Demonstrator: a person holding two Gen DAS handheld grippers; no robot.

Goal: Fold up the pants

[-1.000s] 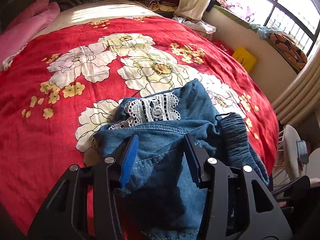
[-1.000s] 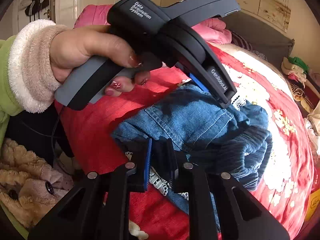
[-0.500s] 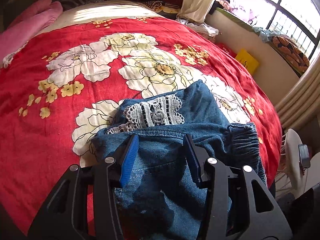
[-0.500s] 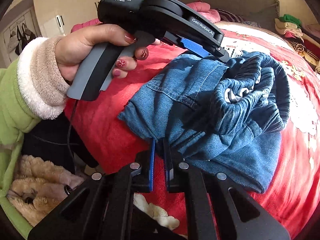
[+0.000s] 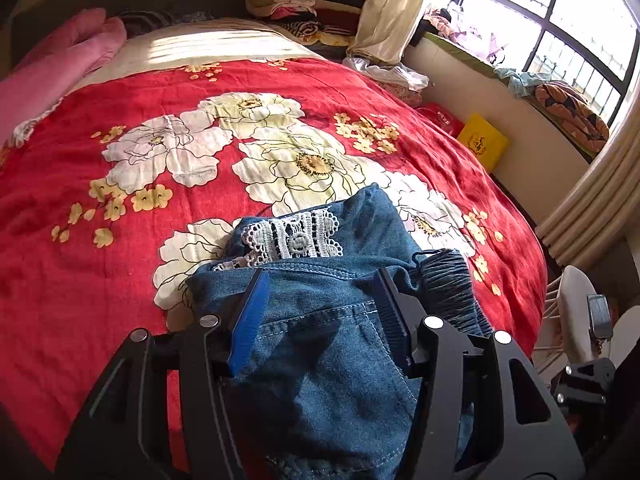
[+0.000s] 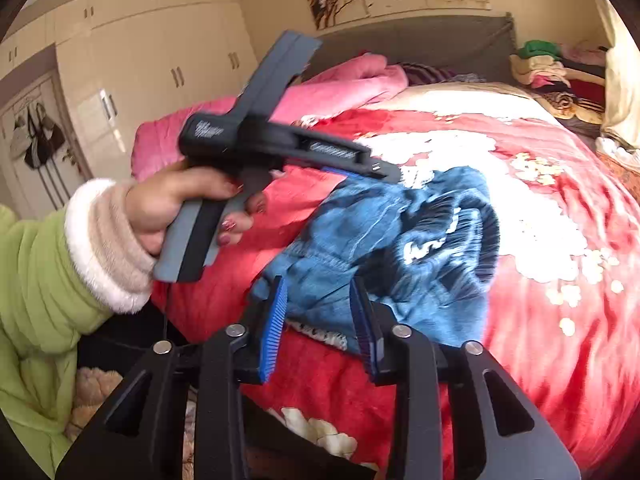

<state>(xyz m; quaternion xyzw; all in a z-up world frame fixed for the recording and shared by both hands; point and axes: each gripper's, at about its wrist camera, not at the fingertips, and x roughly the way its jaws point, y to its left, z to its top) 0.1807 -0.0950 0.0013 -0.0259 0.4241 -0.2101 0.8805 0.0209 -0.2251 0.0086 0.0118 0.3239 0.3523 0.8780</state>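
Note:
Small blue denim pants (image 5: 320, 328) with a white lace trim (image 5: 294, 236) and a dark ribbed waistband (image 5: 448, 280) lie bunched at the near edge of the bed. My left gripper (image 5: 320, 292) is open, its jaws spread over the denim. In the right wrist view the pants (image 6: 384, 240) lie crumpled. My right gripper (image 6: 320, 304) is open with its fingertips at the near edge of the fabric. The left gripper (image 6: 376, 168), held in a hand, hovers over the far side of the pants.
The bed has a red cover with white flowers (image 5: 200, 152). Pink bedding (image 5: 52, 64) lies at the head. Stacked clothes (image 5: 296, 4) sit by the window. A yellow box (image 5: 482, 140) and a radiator (image 5: 588, 216) stand at the right side.
My right gripper has opened and let go of the denim edge it was pinching. The pants have dropped back onto the bed. My left gripper stays open over them.

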